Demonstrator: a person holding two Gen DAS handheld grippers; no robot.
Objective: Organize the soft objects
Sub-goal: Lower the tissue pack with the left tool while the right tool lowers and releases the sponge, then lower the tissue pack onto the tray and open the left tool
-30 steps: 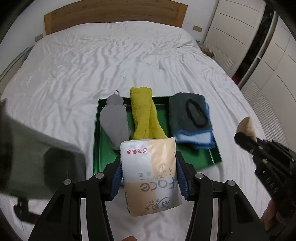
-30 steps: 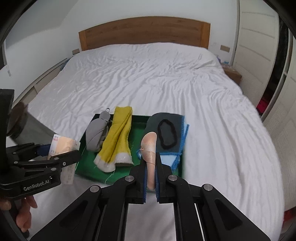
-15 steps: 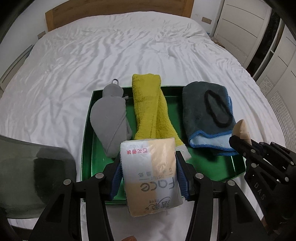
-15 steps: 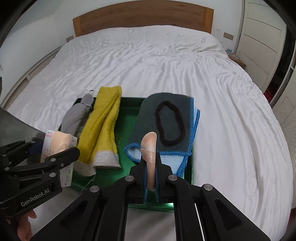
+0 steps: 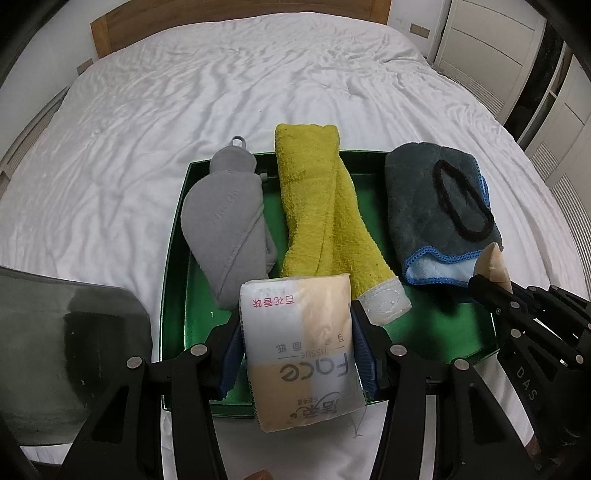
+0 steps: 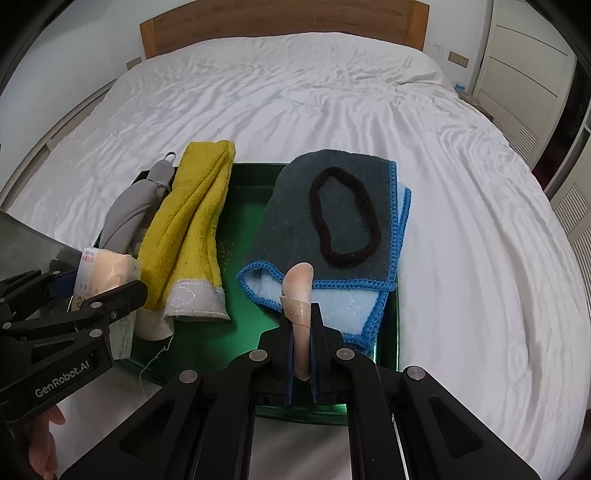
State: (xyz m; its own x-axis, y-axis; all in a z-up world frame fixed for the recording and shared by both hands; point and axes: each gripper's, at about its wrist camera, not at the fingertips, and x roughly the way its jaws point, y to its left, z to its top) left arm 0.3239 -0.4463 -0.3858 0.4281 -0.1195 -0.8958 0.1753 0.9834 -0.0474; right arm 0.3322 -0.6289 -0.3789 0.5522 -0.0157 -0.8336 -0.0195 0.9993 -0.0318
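White, finely creased bedding covers the bed (image 5: pixel 258 74) and carries a glossy green tray (image 5: pixel 173 258) near its foot edge. Over the tray's near edge the left gripper (image 5: pixel 295 354) is clamped by its blue-padded jaws on a tissue pack (image 5: pixel 301 343), a soft rectangular block in crinkled clear plastic, cream and white with "Face" printed on it, its sides pinched in slightly. The right gripper (image 6: pixel 301 343), above the tray's near right part, is pressed together on a thin beige pad (image 6: pixel 298 295), smooth, rounded at the tip and standing up between the fingers. Lying in the tray from left to right are a grey fleece pouch (image 5: pixel 229 221) with a small loop at its far end, a long yellow terry towel (image 5: pixel 321 206) folded lengthwise with a white hem at its near end, and a dark grey plush cloth (image 5: pixel 417 199) edged in blue stitching over a light blue layer. A black hair band (image 6: pixel 343 214), an oval fuzzy ring, rests flat on that cloth. The yellow towel's far end overhangs the tray's far edge, and its hem lies just beyond the tissue pack. Beyond the bed stand a wooden headboard (image 6: pixel 280 26) and white wardrobe doors (image 5: pixel 491 40); a dark translucent sheet (image 5: pixel 66 350) blocks the left view's lower left.
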